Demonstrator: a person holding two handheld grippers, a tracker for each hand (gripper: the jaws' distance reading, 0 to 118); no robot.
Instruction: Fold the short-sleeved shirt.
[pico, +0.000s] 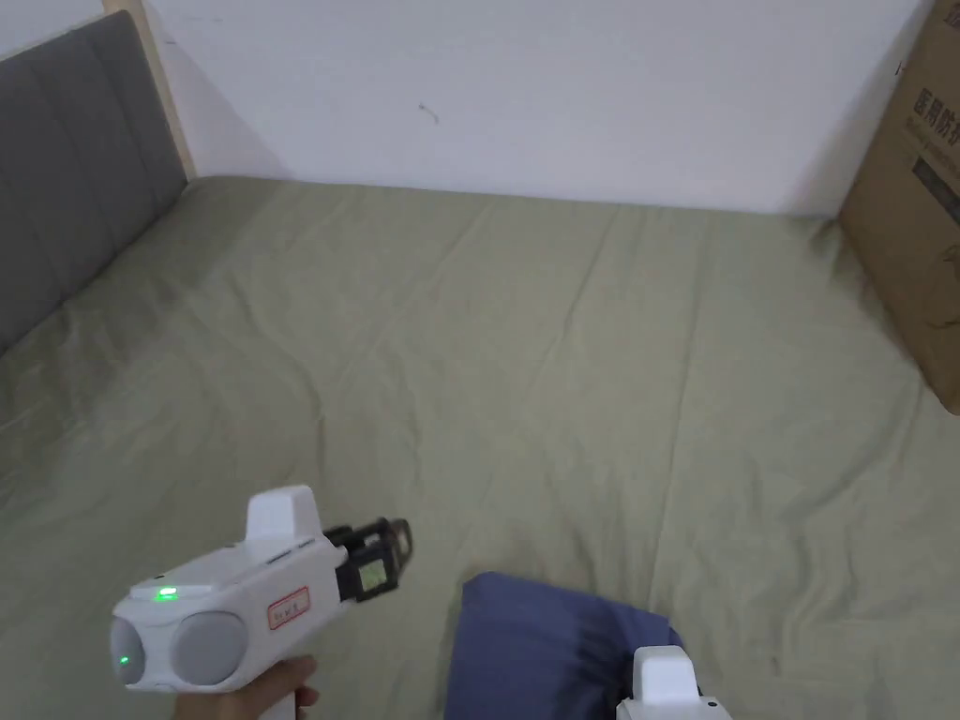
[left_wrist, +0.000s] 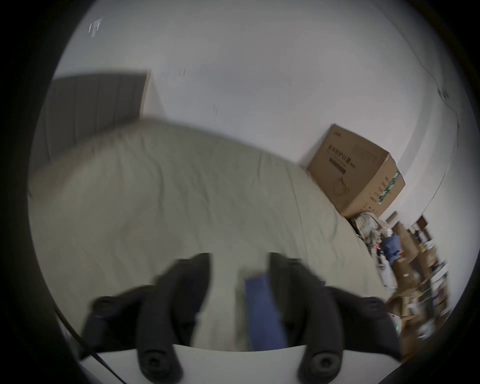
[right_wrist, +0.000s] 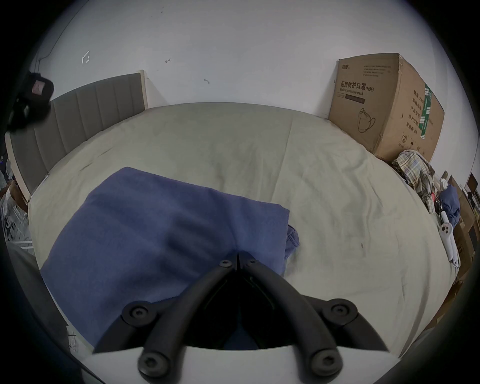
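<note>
The blue short-sleeved shirt lies folded into a flat rectangle near the front edge of the bed, and is also seen from the right gripper and as a blurred strip from the left gripper. My left gripper hovers left of the shirt, its jaws open with nothing between them. My right gripper hangs just over the shirt's near right part with its jaws shut; its shadow falls on the cloth, and I see no fabric caught between the tips. In the head view its white body shows at the bottom edge.
The bed's green sheet stretches wide and bare beyond the shirt. A grey padded headboard stands at the left, and a large cardboard box at the back right. Beside the box lies a pile of clothes.
</note>
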